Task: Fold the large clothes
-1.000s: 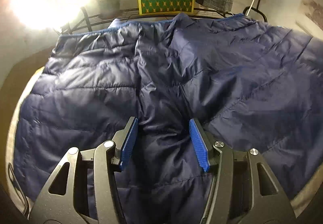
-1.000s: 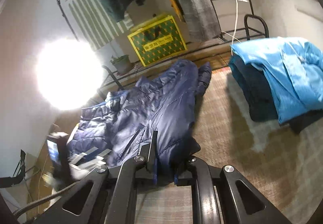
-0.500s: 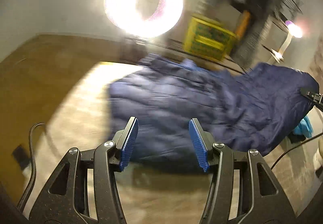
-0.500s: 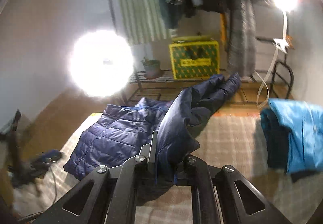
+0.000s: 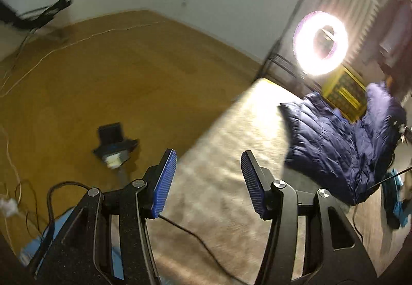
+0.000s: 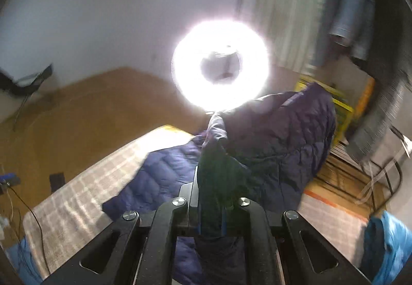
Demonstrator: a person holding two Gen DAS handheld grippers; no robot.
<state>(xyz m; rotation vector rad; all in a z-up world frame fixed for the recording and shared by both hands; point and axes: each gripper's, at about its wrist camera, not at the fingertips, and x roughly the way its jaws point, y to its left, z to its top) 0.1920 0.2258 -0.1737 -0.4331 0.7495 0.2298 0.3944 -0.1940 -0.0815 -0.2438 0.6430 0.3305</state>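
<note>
A navy quilted jacket (image 5: 334,146) lies on the checked beige mat (image 5: 231,156), far right in the left wrist view, one side raised. My left gripper (image 5: 206,182) is open and empty, well away from the jacket, over the mat's left edge. My right gripper (image 6: 211,207) is shut on a fold of the jacket (image 6: 278,135) and holds that side up off the mat (image 6: 85,192), while the lower part still rests flat.
A bright ring light (image 6: 221,63) stands behind the mat. A yellow patterned box (image 5: 342,89) and hanging clothes (image 6: 360,15) are at the back. Folded blue garments (image 6: 386,241) lie at right. Cables and a black device (image 5: 113,146) lie on the wooden floor.
My left gripper has pulled back off the jacket and swung left toward the floor. My right gripper has lifted the held jacket edge higher and turned left.
</note>
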